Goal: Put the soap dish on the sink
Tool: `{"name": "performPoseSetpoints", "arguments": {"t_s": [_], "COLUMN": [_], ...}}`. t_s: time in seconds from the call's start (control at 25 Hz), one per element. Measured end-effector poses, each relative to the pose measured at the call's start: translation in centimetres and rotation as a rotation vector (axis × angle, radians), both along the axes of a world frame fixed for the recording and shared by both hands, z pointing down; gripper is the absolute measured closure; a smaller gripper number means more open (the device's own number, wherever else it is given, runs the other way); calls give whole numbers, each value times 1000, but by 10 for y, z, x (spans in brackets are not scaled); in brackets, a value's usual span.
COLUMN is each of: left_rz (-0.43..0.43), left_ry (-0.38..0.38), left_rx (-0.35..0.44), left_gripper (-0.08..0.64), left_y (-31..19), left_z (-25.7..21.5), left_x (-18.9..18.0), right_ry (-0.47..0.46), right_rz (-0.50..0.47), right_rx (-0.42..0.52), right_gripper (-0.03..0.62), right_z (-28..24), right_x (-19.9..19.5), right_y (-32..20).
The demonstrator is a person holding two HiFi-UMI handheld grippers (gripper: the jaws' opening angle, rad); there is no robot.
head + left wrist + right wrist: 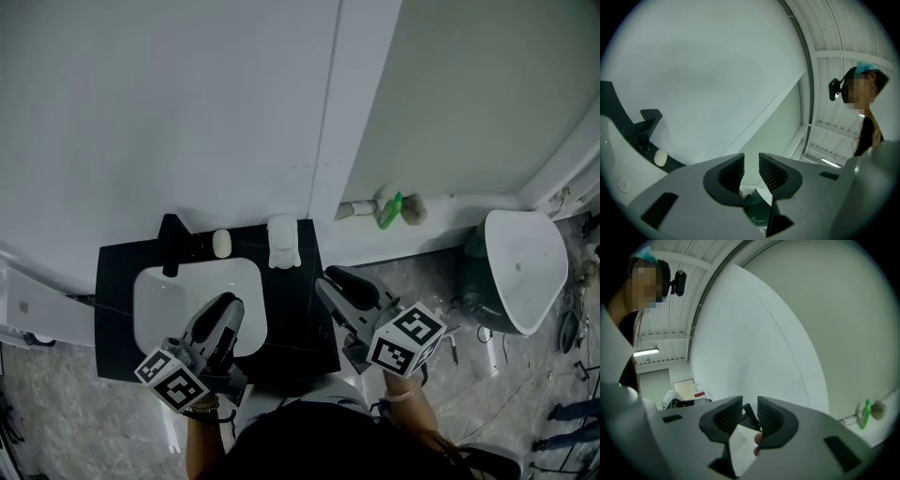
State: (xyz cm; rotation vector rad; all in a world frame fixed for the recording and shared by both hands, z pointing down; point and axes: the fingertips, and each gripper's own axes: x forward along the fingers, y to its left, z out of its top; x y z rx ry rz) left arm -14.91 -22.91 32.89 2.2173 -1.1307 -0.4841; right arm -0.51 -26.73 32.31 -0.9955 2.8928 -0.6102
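The white soap dish sits at the back edge of the black counter, right of the white basin. An oval white soap lies beside the black faucet. My left gripper hovers over the basin, aimed at the wall, jaws slightly apart and empty. My right gripper hangs over the counter's right edge, in front of and to the right of the dish. Its jaws show a narrow gap with nothing gripped.
A white wall rises directly behind the counter. A green bottle stands on a low pipe ledge to the right. A dark tub with a white lid stands on the grey floor at the far right, with cables beside it.
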Motion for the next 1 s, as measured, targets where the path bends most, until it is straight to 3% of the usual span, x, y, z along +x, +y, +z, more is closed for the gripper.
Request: {"name": "performPoseSetpoints", "arguments": {"t_s": [0.32, 0.56, 0.8, 1.0], "left_rz": [22, 35, -4, -13], "left_ry": [-89, -163, -90, -77], "left_rx": [14, 19, 3, -10], "left_gripper": [532, 557, 557, 557], "left_y": [26, 34, 30, 23], "left_z": [-2, -1, 5, 9], "left_x": [23, 38, 33, 30], "right_ry": [-14, 110, 148, 162], "right_rz": [-8, 30, 71, 65], "right_rx": [20, 21, -20, -30], "right_gripper": [508, 535, 572, 572], "right_z": [-16, 5, 20, 26], "right_x": [7, 15, 22, 21], "right_y": [37, 42, 39, 34]}}
